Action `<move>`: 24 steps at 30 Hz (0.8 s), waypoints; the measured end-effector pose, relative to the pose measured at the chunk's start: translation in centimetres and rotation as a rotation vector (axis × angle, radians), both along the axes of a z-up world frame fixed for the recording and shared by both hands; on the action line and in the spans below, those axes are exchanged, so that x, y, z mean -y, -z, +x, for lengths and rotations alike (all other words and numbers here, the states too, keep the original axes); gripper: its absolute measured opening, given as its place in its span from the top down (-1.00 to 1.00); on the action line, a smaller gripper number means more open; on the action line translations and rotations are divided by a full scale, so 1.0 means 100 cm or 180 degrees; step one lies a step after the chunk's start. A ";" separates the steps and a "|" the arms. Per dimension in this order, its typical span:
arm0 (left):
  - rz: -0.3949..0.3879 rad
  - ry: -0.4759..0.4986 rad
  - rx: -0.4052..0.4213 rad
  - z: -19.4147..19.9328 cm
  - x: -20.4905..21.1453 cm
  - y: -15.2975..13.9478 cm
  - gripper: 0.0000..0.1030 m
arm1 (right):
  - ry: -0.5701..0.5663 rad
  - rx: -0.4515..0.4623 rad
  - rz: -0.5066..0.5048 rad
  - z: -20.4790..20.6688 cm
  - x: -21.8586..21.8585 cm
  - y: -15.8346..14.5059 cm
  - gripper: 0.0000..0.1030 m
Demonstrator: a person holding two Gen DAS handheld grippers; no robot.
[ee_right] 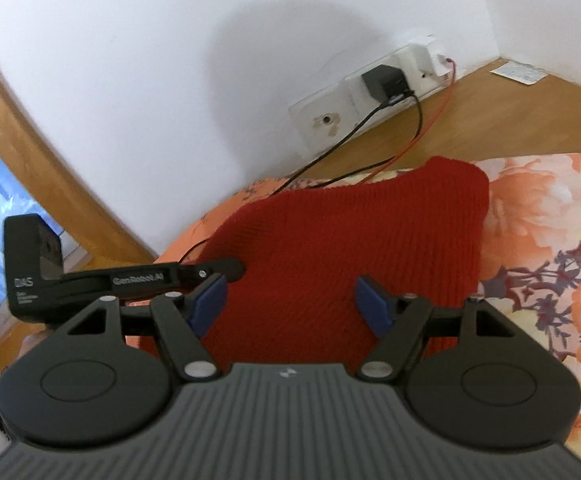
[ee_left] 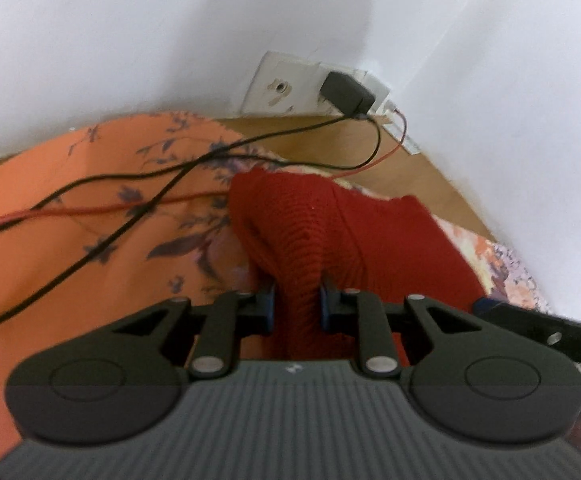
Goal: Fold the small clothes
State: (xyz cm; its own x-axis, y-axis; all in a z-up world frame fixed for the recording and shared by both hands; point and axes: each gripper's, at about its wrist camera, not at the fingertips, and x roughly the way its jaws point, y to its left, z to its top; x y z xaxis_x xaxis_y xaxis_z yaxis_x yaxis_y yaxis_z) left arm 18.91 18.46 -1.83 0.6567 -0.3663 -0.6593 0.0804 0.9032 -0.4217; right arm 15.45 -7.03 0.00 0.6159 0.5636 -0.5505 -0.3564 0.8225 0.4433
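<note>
On the flowered bedsheet (ee_right: 538, 216), the left gripper (ee_left: 296, 300) pinches the red knit (ee_right: 342, 240) mid-fold, right gripper (ee_right: 290, 300) released, likely to grasp next

A small red knitted garment (ee_left: 354, 232) with a ribbed texture lies on a bed with an orange floral sheet (ee_left: 70, 200), near the wall corner. One bunched fold of it is lifted up off the sheet, pinched in the left claw (ee_left: 296, 300). The rest spreads fairly flat, with a rounded far edge.
</note>
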 end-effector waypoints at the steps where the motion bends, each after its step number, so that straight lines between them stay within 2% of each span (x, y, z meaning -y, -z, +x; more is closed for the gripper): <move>1: 0.0001 -0.0003 -0.0005 0.000 0.000 0.002 0.56 | -0.0007 0.0015 -0.0006 -0.001 0.000 -0.001 -0.51; 3: -0.0017 0.0003 -0.0011 0.001 0.001 0.003 0.54 | 0.0014 0.0043 -0.0004 -0.005 0.003 -0.006 -0.51; 7: -0.0025 0.0036 0.0014 0.000 0.001 0.001 0.39 | 0.0217 0.0138 -0.0131 -0.011 0.021 -0.011 -0.53; 9: -0.0053 0.0024 0.0005 -0.001 0.000 -0.001 0.20 | 0.0357 0.0116 -0.0205 -0.009 0.032 -0.009 -0.54; 11: -0.0065 -0.0007 -0.0007 -0.002 0.001 -0.003 -0.25 | 0.0499 0.0025 -0.0199 -0.006 0.045 -0.003 -0.65; 13: -0.0106 -0.0017 -0.0049 -0.002 0.001 -0.004 -0.44 | 0.0586 -0.0069 -0.0091 -0.003 0.058 0.005 -0.81; 15: -0.0180 0.0017 -0.0110 -0.001 0.003 -0.002 -0.49 | 0.0647 -0.0186 0.0111 0.002 0.069 0.014 -0.90; 16: -0.0193 0.0030 -0.0148 0.000 0.004 -0.001 -0.59 | 0.0668 -0.0261 0.0209 0.006 0.074 0.019 -0.93; 19: -0.0220 0.0074 -0.0260 0.002 0.010 0.006 -0.60 | 0.0702 -0.0519 0.0465 0.017 0.084 0.035 -0.98; 22: -0.0330 0.0109 -0.0346 0.004 0.012 0.014 -0.60 | 0.0679 -0.0747 0.0532 0.026 0.083 0.053 -1.00; 24: -0.0515 0.0149 -0.0459 0.007 0.010 0.022 -0.60 | 0.0638 -0.0849 0.0533 0.031 0.079 0.063 -1.00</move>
